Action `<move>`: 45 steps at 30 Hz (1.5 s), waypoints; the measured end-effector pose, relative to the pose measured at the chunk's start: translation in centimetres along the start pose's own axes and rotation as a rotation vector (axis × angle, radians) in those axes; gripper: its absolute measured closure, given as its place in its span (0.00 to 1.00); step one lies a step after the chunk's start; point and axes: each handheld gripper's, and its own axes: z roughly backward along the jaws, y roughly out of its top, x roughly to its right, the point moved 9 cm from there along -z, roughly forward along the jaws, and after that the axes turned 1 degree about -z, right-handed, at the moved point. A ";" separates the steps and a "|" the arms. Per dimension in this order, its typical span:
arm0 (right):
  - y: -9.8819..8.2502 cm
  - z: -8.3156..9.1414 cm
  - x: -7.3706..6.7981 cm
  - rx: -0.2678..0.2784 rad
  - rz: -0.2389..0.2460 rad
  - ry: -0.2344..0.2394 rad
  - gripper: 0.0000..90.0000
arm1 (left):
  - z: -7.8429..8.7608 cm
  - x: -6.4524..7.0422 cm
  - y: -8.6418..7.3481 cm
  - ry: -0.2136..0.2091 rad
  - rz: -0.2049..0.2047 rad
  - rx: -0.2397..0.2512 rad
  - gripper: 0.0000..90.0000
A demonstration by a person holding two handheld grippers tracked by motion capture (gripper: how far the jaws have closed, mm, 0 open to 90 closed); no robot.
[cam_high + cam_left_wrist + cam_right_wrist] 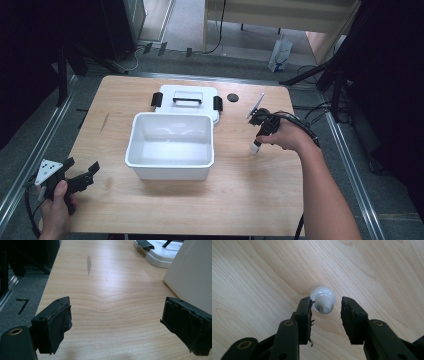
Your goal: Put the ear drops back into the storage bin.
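Note:
A small white bottle (255,146) with a ribbed cap stands upright on the wooden table (240,200), right of a white plastic bin (170,172). My right gripper (258,136) points straight down over it. In the right gripper view the bottle (323,300) sits between the open jaws of the right gripper (325,306), close against the left jaw, with a gap to the right one. My left gripper (82,165) is held open low over the table's front left corner, and in its own view the left gripper (116,322) has nothing between its jaws.
The bin's white lid (170,92), with a black handle and clips, lies flat behind the bin. A black disc (232,97) lies to the lid's right. The bin wall (192,272) and lid (160,257) stand ahead and right of the left gripper. Table edges are close on the left.

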 end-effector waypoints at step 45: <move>2.8 8.9 -6.2 0.103 0.299 0.083 0.81 | 0.0 0.1 0.0 0.010 -0.003 0.004 0.11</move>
